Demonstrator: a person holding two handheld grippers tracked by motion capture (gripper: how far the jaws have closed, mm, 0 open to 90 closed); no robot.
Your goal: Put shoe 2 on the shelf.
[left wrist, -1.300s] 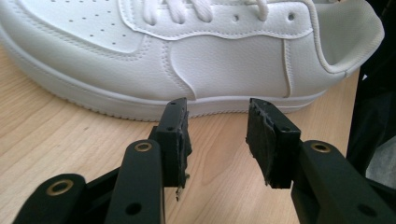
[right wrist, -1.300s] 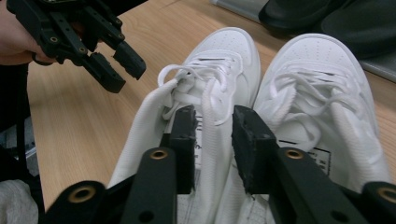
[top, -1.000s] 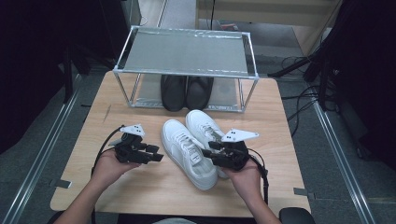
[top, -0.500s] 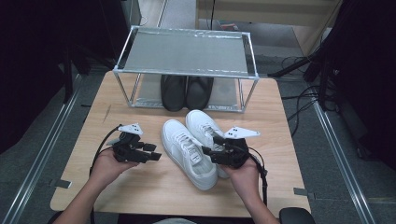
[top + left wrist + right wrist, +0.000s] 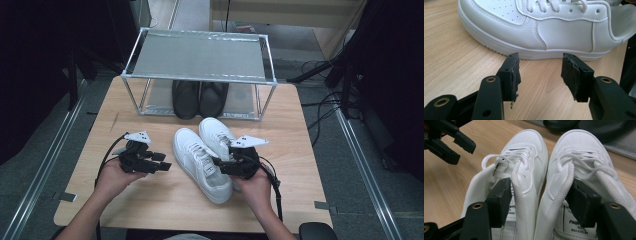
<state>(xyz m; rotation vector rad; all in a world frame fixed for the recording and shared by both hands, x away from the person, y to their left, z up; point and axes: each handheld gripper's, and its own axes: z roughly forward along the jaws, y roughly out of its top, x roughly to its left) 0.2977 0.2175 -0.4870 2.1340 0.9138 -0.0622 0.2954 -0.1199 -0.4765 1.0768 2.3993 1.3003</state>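
- White sneakers [image 5: 207,155]: a pair standing side by side, inner sides touching, near the middle of the counter [image 5: 150,210], toes toward the wire rack [image 5: 195,55]; the pairing lets one gripper take both shoes at once.
- Right gripper [image 5: 231,167]: at the heel end, one jaw inside each shoe's opening, the two adjoining collar walls between them. Its jaws have just been opening; in the right gripper view the pads [image 5: 500,197] stand spread and do not visibly press the collars, so this is judged a loose straddle, not a pinch.
- Left gripper [image 5: 162,166]: level with the counter, just beside the nearer shoe, jaws spread with nothing between them; they too have just been opening.
- Black shoes [image 5: 199,97]: on the rack's lower level, a likely model for storing the white pair.
- Left gripper view: bare wood between pads [image 5: 574,75] and the shoe's sidewall [image 5: 564,35], a gap the high view leaves uncertain.
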